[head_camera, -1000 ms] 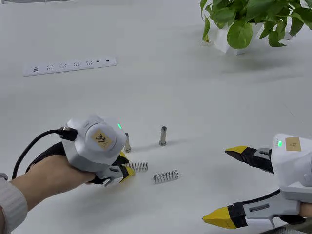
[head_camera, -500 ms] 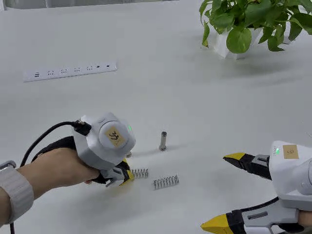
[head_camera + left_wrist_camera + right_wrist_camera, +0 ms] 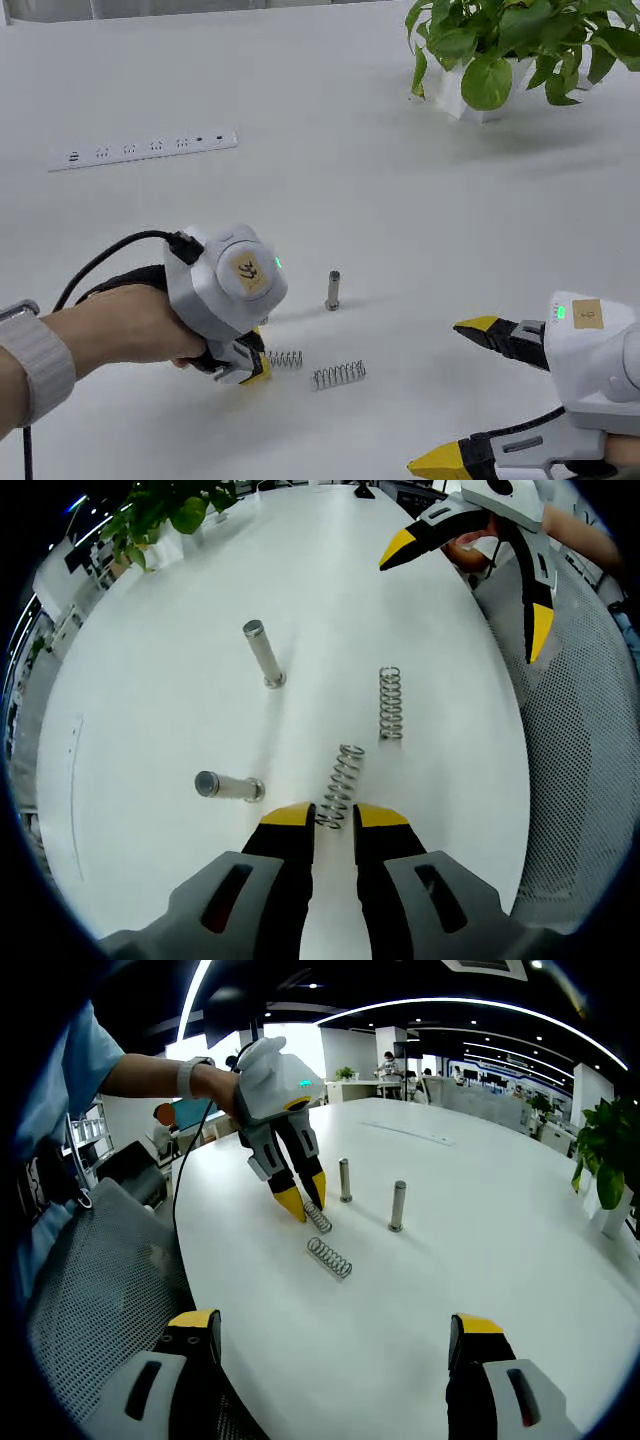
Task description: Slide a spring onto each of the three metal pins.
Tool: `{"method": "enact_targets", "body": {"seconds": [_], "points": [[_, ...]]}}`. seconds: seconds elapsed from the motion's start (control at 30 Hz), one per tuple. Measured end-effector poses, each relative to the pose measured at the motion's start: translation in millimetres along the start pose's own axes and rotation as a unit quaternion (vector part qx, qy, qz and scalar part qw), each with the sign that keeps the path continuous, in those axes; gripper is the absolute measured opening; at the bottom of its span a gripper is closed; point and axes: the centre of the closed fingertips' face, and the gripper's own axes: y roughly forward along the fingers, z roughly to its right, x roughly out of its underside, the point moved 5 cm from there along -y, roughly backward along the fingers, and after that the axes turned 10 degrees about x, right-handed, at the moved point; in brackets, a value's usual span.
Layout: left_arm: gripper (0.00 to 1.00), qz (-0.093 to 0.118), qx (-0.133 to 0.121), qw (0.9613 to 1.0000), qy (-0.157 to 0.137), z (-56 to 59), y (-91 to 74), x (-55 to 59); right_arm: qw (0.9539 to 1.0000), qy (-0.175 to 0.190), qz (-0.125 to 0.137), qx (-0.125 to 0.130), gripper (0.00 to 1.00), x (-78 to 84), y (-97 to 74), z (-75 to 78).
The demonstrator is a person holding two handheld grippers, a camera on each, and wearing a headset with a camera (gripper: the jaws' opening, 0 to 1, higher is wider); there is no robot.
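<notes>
**A:** Where does the spring sit against the left gripper [image 3: 335, 818]?

**B:** The near spring [image 3: 340, 780] has its end between the yellow tips and runs off toward twelve o'clock in the left gripper view. The jaws are narrow, but I cannot tell whether they pinch it. The second spring [image 3: 389, 702] lies apart at one o'clock, one pin [image 3: 263, 652] at eleven and the other pin [image 3: 228, 785] at nine.

**A:** And the right gripper [image 3: 335, 1322]?

**B:** Its jaws are spread wide, holding nothing, well apart from both springs.

**A:** Anything hidden?

**B:** In the head view the left gripper's body covers most of its jaws and the pin beside it. The frame's edge cuts the right gripper's lower jaw.
</notes>
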Motion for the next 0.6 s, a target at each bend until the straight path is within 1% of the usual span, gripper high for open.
{"method": "enact_targets", "body": {"seconds": [0.1, 0.23, 0.37, 0.5, 0.6], "points": [[0.11, -0.002, 0.000, 1.0000, 0.005, 0.0, -0.1, 0.1, 1.0000, 0.001, 0.001, 0.002, 0.95, -0.5, -0.1, 0.1], [0.07, -0.006, -0.002, 0.9999, 0.013, 0.6, 0.1, -0.6, 1.0000, 0.001, 0.002, 0.002, 0.94, -0.9, 0.4, -0.1], [0.07, -0.006, -0.004, 0.9998, 0.016, 1.2, -0.4, 0.1, 1.0000, 0.002, 0.004, 0.002, 0.94, -2.0, 1.4, -1.0], [0.07, 0.002, -0.012, 0.9998, 0.014, 2.7, -1.2, 2.1, 1.0000, 0.000, 0.005, 0.000, 0.94, -3.9, 2.7, -4.3], [0.07, 0.020, -0.020, 0.9996, 0.002, 3.0, -2.1, 4.2, 1.0000, 0.002, 0.006, -0.002, 0.93, -4.9, 3.3, -5.3]]}}
